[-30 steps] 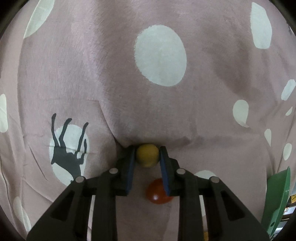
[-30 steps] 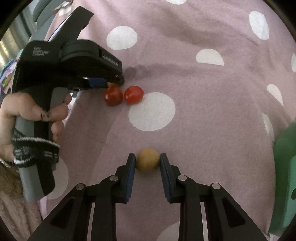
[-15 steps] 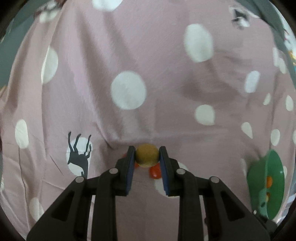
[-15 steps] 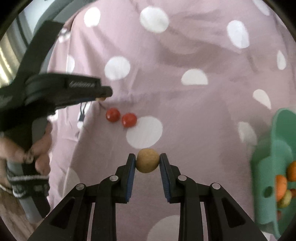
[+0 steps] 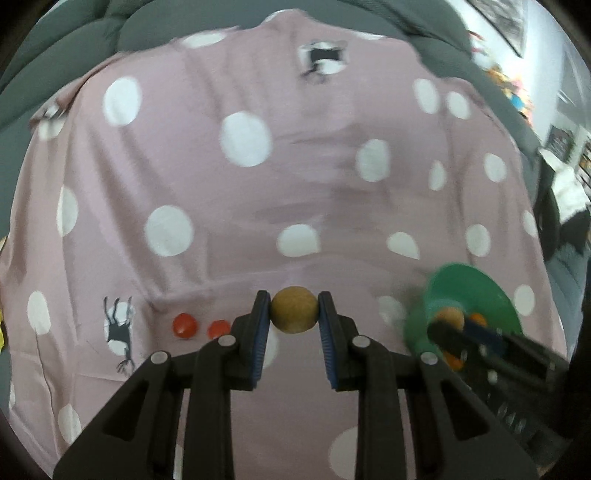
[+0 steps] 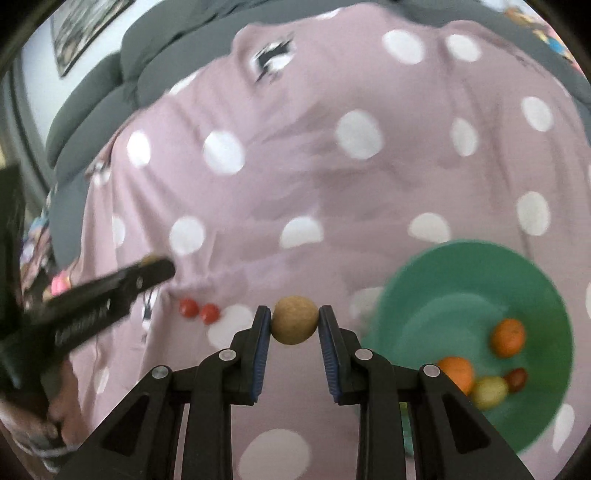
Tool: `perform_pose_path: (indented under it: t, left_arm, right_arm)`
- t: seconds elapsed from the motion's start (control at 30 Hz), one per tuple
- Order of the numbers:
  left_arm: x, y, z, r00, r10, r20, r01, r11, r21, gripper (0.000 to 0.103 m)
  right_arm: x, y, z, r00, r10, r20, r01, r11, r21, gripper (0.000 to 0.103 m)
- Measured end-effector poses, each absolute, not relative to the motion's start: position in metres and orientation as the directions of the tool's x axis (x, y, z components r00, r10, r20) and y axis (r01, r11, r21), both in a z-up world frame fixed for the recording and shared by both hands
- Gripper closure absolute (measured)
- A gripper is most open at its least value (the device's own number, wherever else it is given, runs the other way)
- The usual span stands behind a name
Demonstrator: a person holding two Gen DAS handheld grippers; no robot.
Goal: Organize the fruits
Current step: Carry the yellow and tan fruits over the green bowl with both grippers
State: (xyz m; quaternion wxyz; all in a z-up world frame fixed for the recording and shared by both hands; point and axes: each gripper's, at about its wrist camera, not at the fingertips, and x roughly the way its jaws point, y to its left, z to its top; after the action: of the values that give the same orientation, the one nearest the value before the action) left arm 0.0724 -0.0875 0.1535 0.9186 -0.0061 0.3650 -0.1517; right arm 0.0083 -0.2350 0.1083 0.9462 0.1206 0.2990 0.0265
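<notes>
My left gripper (image 5: 294,312) is shut on a small tan round fruit (image 5: 294,310), held above the pink dotted cloth. My right gripper (image 6: 295,320) is shut on a second tan round fruit (image 6: 295,319). A green bowl (image 6: 436,295) lies lower right in the right wrist view, holding two orange fruits (image 6: 508,337), a yellow one and a dark red one. In the left wrist view the same bowl (image 5: 476,288) sits at the right, with the right gripper's tip over it. Two red cherry tomatoes (image 5: 184,325) lie on the cloth to the left, also seen as tomatoes (image 6: 189,307).
The pink cloth (image 5: 258,199) with white dots covers a grey sofa (image 5: 110,26). The left gripper's black body (image 6: 92,310) and the hand holding it fill the left edge of the right wrist view. Colourful items lie far right.
Both grippers rose off the cloth, each carrying its tan fruit. The views widened and swung right, bringing the green bowl into sight. The two tomatoes stayed on the cloth.
</notes>
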Motion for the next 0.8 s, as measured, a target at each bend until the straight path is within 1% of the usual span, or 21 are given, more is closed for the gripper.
perform_pose_path:
  t: [0.13, 0.23, 0.4, 0.6, 0.8]
  left_arm:
    - [0.061, -0.117, 0.156, 0.678, -0.334, -0.654, 0.340, 0.932, -0.123, 0.077]
    - [0.051, -0.146, 0.155, 0.664, -0.383, -0.642, 0.397, 0.908, -0.132, 0.077]
    - [0.041, -0.188, 0.146, 0.620, -0.436, -0.652, 0.470, 0.872, -0.136, 0.077]
    - [0.034, -0.227, 0.132, 0.570, -0.472, -0.673, 0.527, 0.838, -0.141, 0.077]
    - [0.032, -0.250, 0.118, 0.534, -0.471, -0.702, 0.549, 0.825, -0.136, 0.077]
  right_arm:
    - [-0.006, -0.260, 0.116, 0.847, 0.051, -0.529, 0.100, 0.962, 0.252, 0.074]
    - [-0.016, -0.282, 0.121, 0.862, 0.019, -0.506, 0.148, 0.946, 0.288, 0.074]
    - [-0.034, -0.316, 0.123, 0.866, -0.076, -0.495, 0.251, 0.922, 0.296, 0.074]
    - [-0.049, -0.348, 0.118, 0.850, -0.152, -0.505, 0.348, 0.881, 0.321, 0.074]
    - [-0.051, -0.366, 0.110, 0.826, -0.175, -0.536, 0.401, 0.851, 0.340, 0.074]
